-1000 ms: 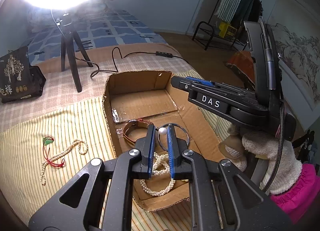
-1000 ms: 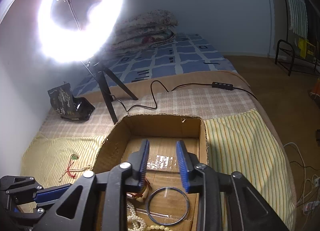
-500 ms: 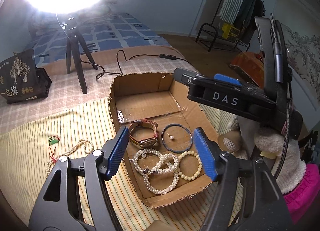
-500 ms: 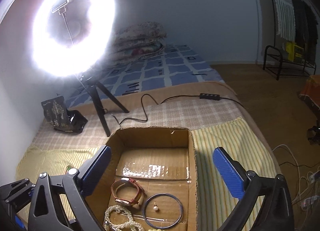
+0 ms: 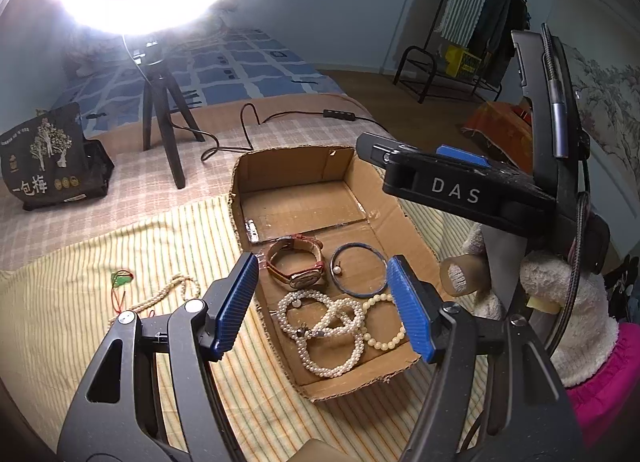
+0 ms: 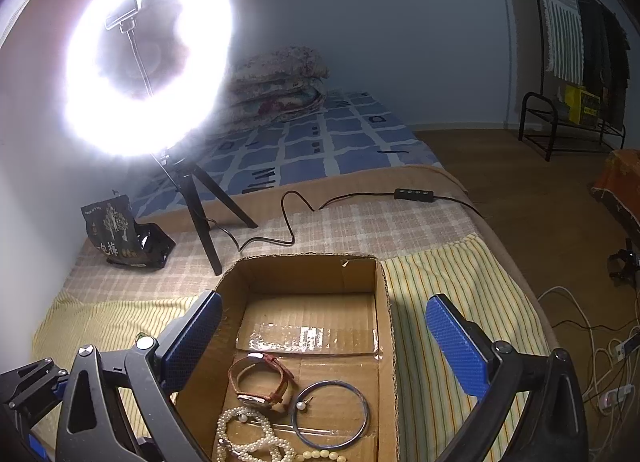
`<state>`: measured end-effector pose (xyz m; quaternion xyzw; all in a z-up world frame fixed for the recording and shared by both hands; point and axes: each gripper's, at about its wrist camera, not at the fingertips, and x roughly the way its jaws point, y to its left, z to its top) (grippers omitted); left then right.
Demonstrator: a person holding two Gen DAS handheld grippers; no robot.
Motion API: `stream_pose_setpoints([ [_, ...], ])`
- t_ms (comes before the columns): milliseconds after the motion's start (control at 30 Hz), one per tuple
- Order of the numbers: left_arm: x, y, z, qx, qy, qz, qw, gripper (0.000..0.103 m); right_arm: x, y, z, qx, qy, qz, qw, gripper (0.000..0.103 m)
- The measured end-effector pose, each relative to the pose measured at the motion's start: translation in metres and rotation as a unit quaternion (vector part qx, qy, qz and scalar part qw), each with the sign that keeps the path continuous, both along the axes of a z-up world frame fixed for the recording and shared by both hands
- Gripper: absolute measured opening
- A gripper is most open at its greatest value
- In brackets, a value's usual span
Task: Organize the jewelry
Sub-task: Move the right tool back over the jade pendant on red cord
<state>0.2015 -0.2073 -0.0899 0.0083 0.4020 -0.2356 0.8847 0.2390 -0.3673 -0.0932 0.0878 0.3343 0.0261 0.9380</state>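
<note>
Jewelry gathered in a cardboard box (image 5: 320, 182), both tongs held apart and empty above it.

The left gripper (image 5: 322, 304) and right gripper (image 6: 324, 346) are spread wide. Inside the box a watch (image 5: 298, 262), a blue bangle (image 5: 360, 270), a small pearl (image 5: 337, 270) and pearl bracelets (image 5: 324, 326) are seen. A bead necklace (image 5: 168, 292) is left on the striped cloth (image 5: 100, 262), beside the box.

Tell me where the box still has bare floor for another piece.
Free: the cardboard box's far half, between its back wall and the watch. Crowded: the near half, where watch, blue bangle, pearl strands and cream bead bracelet lie close together.
</note>
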Motion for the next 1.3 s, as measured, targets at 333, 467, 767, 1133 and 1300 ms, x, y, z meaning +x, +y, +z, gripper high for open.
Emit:
stream_pose_setpoints([
  [333, -0.007, 0.020, 0.002, 0.017, -0.003, 0.010, 0.9998, 0.069, -0.012, 0.005, 0.009, -0.008, -0.007, 0.005, 1.000, 0.103],
  [467, -0.008, 0.036, 0.002, 0.024, -0.004, 0.022, 0.9995, 0.069, -0.018, 0.007, 0.014, -0.003, -0.012, 0.007, 1.000, 0.103],
  [767, -0.002, 0.083, 0.003, 0.028, -0.003, 0.066, 0.9974, 0.069, -0.035, 0.017, 0.026, -0.005, -0.022, 0.022, 0.999, 0.103],
  [1133, 0.008, 0.163, 0.012, 0.002, 0.005, 0.143, 0.9897, 0.069, -0.055, 0.049, 0.039, 0.016, -0.029, 0.066, 0.997, 0.103],
  [1300, 0.011, 0.189, 0.006, -0.001, 0.016, 0.169, 0.9856, 0.069, -0.057, 0.070, 0.041, 0.012, -0.031, 0.094, 0.995, 0.103],
])
